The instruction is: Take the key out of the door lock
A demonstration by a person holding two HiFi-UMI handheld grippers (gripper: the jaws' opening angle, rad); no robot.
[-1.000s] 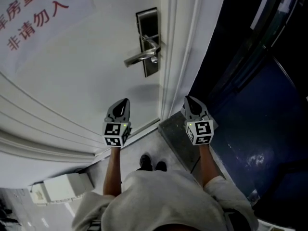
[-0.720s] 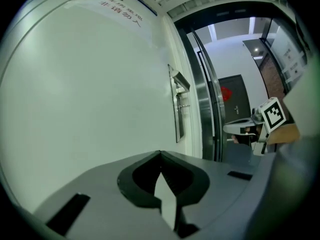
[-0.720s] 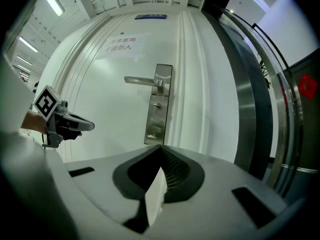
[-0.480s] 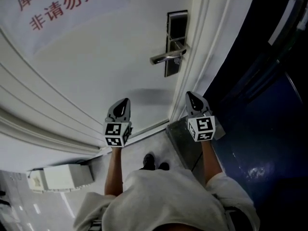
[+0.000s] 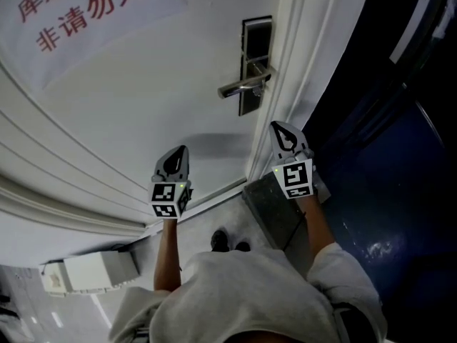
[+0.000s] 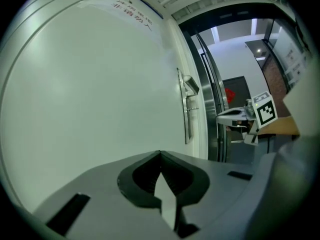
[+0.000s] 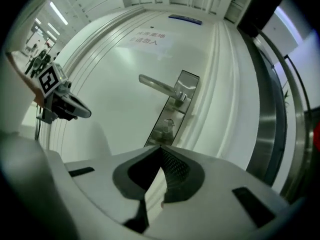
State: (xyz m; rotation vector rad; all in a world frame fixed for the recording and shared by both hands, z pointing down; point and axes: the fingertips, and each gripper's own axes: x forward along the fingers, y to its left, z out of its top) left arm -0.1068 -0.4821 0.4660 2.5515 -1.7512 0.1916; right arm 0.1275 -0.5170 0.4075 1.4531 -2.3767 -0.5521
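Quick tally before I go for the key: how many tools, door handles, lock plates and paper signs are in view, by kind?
tools: 2, left tool and right tool
door handle: 1
lock plate: 1
paper sign: 1
total: 5

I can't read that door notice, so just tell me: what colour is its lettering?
Red lettering, clearest in the head view.

Public or office-type building corridor is being indicated. White panelled door (image 5: pixel 143 113) is being marked by a printed notice (image 5: pixel 86 13) in red Chinese characters. Steel lock plate (image 5: pixel 255 41) and lever handle (image 5: pixel 239 88) are being shown. The hallway is being lit by strip lights (image 7: pixel 59 13) and bordered by steel-framed glazing (image 6: pixel 216 99).
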